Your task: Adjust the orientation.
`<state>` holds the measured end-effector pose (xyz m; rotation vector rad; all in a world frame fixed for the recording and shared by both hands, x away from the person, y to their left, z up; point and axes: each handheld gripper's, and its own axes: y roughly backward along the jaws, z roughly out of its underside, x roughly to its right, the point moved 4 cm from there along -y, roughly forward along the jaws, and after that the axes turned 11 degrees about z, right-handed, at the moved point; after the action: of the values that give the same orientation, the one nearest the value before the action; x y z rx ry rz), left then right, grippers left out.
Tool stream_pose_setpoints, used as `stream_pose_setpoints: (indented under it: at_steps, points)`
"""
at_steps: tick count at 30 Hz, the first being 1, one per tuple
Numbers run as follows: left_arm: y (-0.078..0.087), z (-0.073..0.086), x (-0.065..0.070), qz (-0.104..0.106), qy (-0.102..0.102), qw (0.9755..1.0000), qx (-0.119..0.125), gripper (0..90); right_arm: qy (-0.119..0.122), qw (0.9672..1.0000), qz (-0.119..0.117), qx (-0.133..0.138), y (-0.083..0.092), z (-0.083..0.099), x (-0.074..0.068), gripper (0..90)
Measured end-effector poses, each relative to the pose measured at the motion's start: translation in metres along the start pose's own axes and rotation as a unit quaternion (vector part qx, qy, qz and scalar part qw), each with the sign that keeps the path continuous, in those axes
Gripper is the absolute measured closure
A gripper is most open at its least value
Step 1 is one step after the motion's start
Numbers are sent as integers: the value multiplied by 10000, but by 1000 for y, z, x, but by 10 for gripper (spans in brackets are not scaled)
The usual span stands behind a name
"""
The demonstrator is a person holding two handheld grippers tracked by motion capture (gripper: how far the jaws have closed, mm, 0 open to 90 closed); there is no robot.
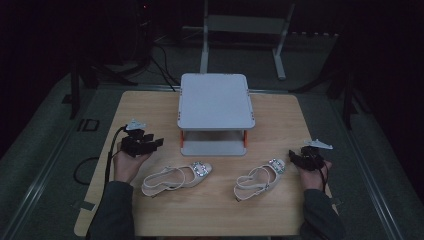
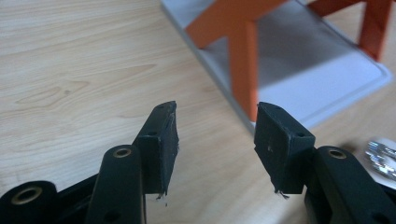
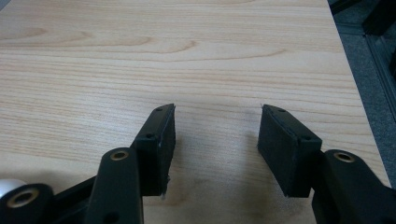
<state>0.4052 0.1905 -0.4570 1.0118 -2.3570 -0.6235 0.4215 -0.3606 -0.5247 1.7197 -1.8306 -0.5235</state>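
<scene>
Just beside the right gripper (image 1: 300,159), on its inner side, lies the right sandal (image 1: 259,179), its jewelled toe nearest the jaws and almost touching them; whether they touch cannot be told from the high view. That sandal's long axis runs on a slant, toe up toward the gripper and heel strap down toward the person's edge of the table (image 1: 150,107). The right gripper's own view shows its jaws spread apart with bare wood between the pads (image 3: 161,149), nothing held; a small pale rounded shape is cut off at the bottom left corner, too little of it to name.

Below and to the inner side of the left gripper (image 1: 150,144) lies the left sandal (image 1: 176,178), near it but apart, toe with its sparkling buckle pointing away from that hand toward the table's middle, heel strap closest to the left hand (image 1: 127,165). Its long axis lies nearly across the table, slightly tilted. The left gripper is likewise released, jaws wide with nothing between them, aimed at the small two-shelf rack (image 1: 216,102) ahead; its view catches an orange leg (image 2: 245,65) and the white lower shelf, while a glittering bit of buckle (image 2: 383,156) is cut off at the right edge. The room beyond the table is dark and hard to make out.
</scene>
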Motion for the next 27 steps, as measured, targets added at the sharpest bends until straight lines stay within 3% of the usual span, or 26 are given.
stream_pose_setpoints:
  at_steps: [7,12,16,22,27]
  points:
    - [11,-4,30,296,-464,9981,-278,496,5,10000,1,8,0,0,0,459]
    - [13,0,45,545,-612,9954,-505,498,8,10000,1,4,0,0,0,459]
    - [14,5,55,725,-782,9914,-759,511,15,10000,1,8,0,0,1,458]
    - [13,13,66,1025,-882,9856,-1016,516,3,10000,6,5,0,1,1,457]
    - [4,25,68,1073,-977,9793,-1410,520,-1,10000,11,4,0,1,2,457]
